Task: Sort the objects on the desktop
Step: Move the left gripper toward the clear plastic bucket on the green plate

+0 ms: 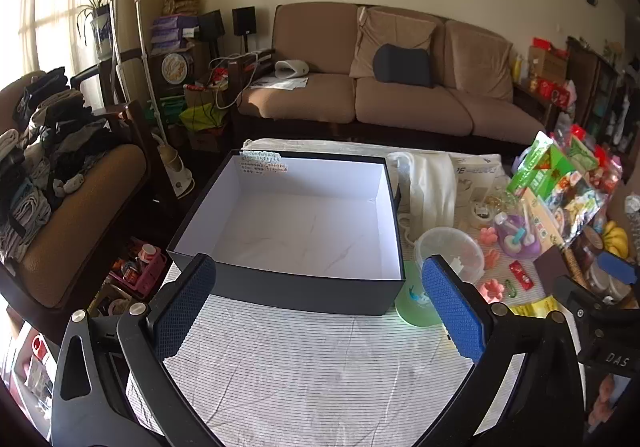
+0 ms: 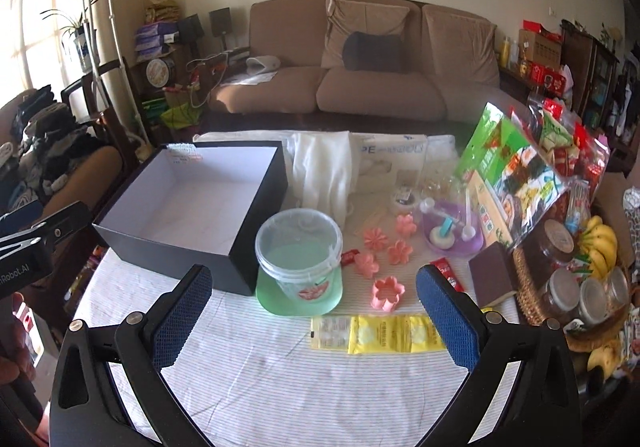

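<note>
Both claws hover low over the table, left claw (image 1: 318, 303) and right claw (image 2: 314, 313) spread wide, empty. 1 black box (image 2: 188, 203) left; 5 pink flower cutters (image 2: 388, 293), 1 clear tub (image 2: 298, 247) beside it.

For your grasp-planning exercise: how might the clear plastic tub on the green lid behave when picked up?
The clear tub looks empty, so probably light. Its thin walls may flex if squeezed. Resting on the green lid, it could slide if pushed.

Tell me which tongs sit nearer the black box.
Left. The left tongs are open directly in front of the black box; the right tongs are open off to its right, facing the clear tub.
</note>
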`<action>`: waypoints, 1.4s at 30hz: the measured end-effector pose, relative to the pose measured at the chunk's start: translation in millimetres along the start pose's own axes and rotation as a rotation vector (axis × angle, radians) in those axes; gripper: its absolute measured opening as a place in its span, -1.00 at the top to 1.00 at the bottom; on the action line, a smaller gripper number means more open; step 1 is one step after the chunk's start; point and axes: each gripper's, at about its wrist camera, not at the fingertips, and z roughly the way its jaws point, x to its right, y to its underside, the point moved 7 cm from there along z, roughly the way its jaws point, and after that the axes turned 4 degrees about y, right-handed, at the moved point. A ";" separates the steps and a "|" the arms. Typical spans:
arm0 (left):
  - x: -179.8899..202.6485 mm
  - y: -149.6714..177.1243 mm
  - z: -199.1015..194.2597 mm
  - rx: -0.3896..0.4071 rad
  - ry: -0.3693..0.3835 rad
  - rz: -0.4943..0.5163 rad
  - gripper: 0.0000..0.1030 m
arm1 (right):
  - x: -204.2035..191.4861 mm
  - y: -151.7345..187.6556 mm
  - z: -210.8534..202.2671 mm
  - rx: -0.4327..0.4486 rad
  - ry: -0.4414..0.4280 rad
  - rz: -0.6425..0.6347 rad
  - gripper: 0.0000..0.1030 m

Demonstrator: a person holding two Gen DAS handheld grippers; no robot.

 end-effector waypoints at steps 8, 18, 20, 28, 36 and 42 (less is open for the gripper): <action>29.5 14.2 8.1 -0.016 0.043 0.031 -1.00 | 25.2 7.3 -3.3 0.007 0.032 0.016 -1.00; 95.7 55.0 48.1 -0.073 0.142 0.071 -1.00 | 88.3 32.5 6.4 -0.003 0.065 0.081 -1.00; 112.8 64.5 58.8 -0.074 0.155 0.083 -1.00 | 102.9 39.5 10.4 -0.002 0.079 0.097 -1.00; 160.6 100.8 105.6 -0.058 0.123 0.107 -1.00 | 145.9 66.6 28.2 0.044 0.085 0.173 -1.00; 191.0 112.8 150.5 -0.039 0.051 0.123 -1.00 | 170.6 87.2 53.8 0.080 0.119 0.170 -1.00; 191.0 105.1 172.9 0.007 -0.081 0.078 -1.00 | 183.1 92.7 68.1 0.060 0.084 0.207 -1.00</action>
